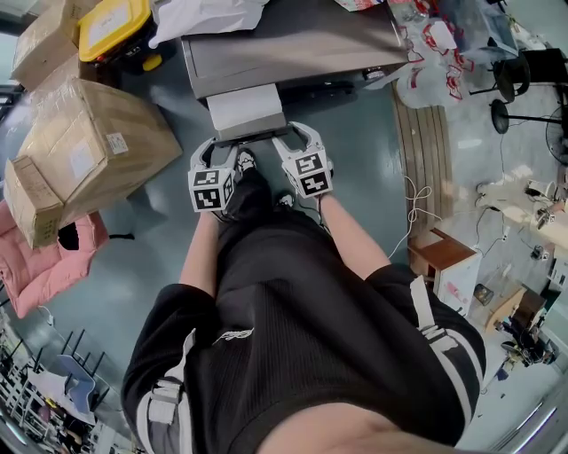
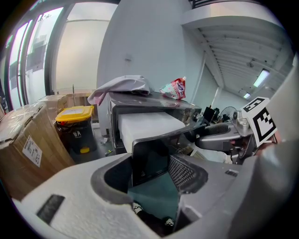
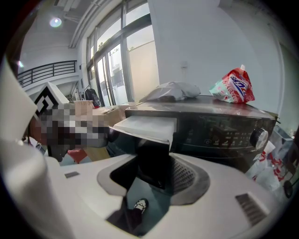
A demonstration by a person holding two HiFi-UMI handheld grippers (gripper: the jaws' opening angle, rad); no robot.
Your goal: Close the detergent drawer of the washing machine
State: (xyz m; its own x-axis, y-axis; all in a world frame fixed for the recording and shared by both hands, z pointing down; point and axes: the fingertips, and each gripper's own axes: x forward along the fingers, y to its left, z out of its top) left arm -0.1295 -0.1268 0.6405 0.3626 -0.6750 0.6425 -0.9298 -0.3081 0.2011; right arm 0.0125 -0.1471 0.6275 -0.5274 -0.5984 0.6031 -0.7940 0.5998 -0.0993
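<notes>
Seen from the head camera, a person stands over one washing machine [image 1: 293, 44] at the top of the picture. Its single detergent drawer [image 1: 241, 111] is pulled out toward the person, with the white tray fully exposed. There are two grippers, one in each hand. The left gripper [image 1: 226, 146] sits at the drawer's left front corner and the right gripper [image 1: 297, 135] at its right front corner. Each carries one marker cube [image 1: 211, 188], so there are two cubes in all, side by side.

In the left gripper view, the left gripper [image 2: 152, 163] has its jaws spread; the drawer's dark front panel [image 2: 149, 158] stands in the gap between them, and no pad is seen pressing on it. The panel's right part runs on behind the right-hand jaw. In the right gripper view, the right gripper [image 3: 149, 168] is likewise unclenched; the same front panel [image 3: 152, 158] stands between its jaws, with the white tray [image 3: 149, 123] jutting out above it.

Two things lie on top of the machine: one red-and-white pouch [image 3: 233, 88] and one crumpled pale cloth [image 3: 173, 91]. Left of the machine stands one bin with a yellow lid [image 1: 111, 27]; nearer lies a large cardboard box [image 1: 98, 142], and a second box [image 1: 40, 40] is at the top left corner. One pink garment [image 1: 40, 257] lies on the floor beside the large box. One patterned shoe [image 3: 140, 204] shows below the jaws.
</notes>
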